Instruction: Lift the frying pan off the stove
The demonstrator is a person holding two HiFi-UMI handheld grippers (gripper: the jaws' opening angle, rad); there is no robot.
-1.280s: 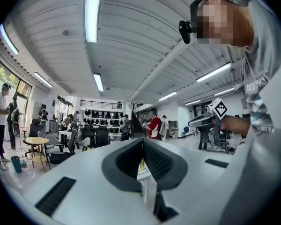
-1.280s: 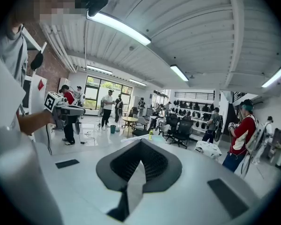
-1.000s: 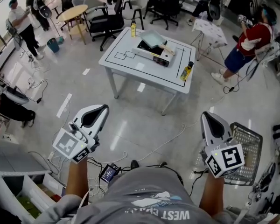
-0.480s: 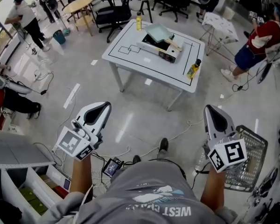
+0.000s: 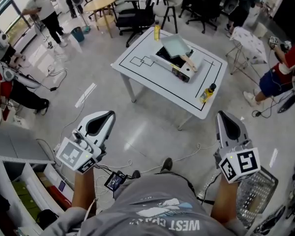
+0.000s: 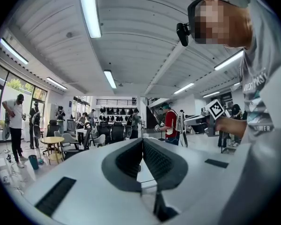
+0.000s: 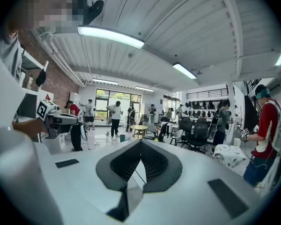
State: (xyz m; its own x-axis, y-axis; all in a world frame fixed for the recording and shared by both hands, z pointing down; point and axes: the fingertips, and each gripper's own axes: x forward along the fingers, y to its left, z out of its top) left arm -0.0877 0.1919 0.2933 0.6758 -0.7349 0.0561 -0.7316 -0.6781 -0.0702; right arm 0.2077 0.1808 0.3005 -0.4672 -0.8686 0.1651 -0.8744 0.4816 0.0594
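A pale teal square frying pan [image 5: 175,45] with a wooden handle [image 5: 190,62] sits on a portable stove [image 5: 179,66] on the white table [image 5: 147,75], far ahead in the head view. My left gripper [image 5: 107,115] and right gripper [image 5: 223,116] are held low in front of the person's body, well short of the table, pointing toward it. Both are shut with nothing between their jaws, as the left gripper [image 6: 141,141] and the right gripper [image 7: 140,143] also show in their own views. Neither gripper view shows the pan.
A yellow bottle [image 5: 157,31] stands at the table's far edge and another [image 5: 208,93] at its near right corner. Cables [image 5: 187,154] run across the floor. A wire basket [image 5: 259,194] sits at the right, shelving [image 5: 19,200] at the left. Chairs and people stand around.
The table with the pan has shifted right and slightly lower in the head view as the person walks. Both grippers keep their place before the body, still shut.
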